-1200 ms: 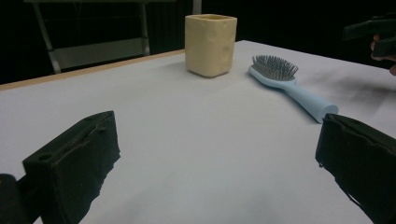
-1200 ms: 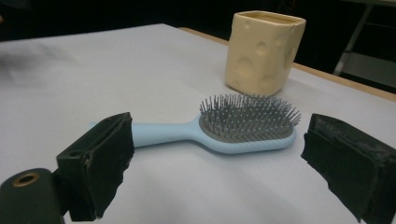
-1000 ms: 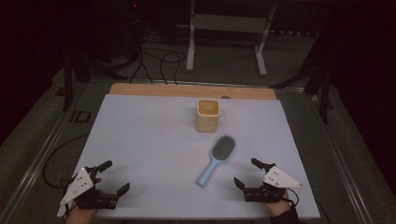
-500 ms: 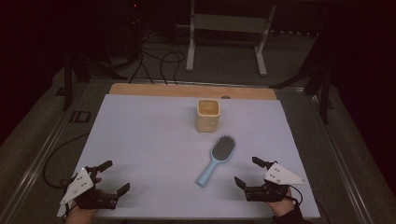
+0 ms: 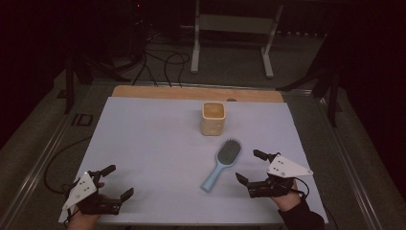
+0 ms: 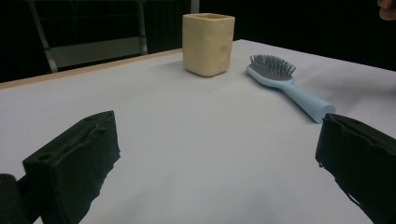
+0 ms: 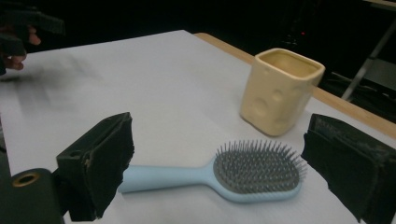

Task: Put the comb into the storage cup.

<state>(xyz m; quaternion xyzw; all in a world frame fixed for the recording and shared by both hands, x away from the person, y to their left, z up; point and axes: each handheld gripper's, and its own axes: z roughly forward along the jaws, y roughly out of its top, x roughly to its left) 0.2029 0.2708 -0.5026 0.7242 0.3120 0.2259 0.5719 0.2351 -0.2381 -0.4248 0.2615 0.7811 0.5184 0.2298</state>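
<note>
The right claw (image 5: 253, 166) stood open just beside the hairbrush (image 5: 221, 163), which lay bristles-up on the surface (image 5: 153, 139) near the cup (image 5: 213, 118). The left claw (image 5: 115, 181) was open, well apart.

Dim room, evenly lit table (image 5: 158, 143) (far hand (image 7: 18, 42) blurred).

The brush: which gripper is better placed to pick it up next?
Probably the right gripper: it is open, beside the brush handle and facing it. The left gripper, also open, sits far off.
</note>
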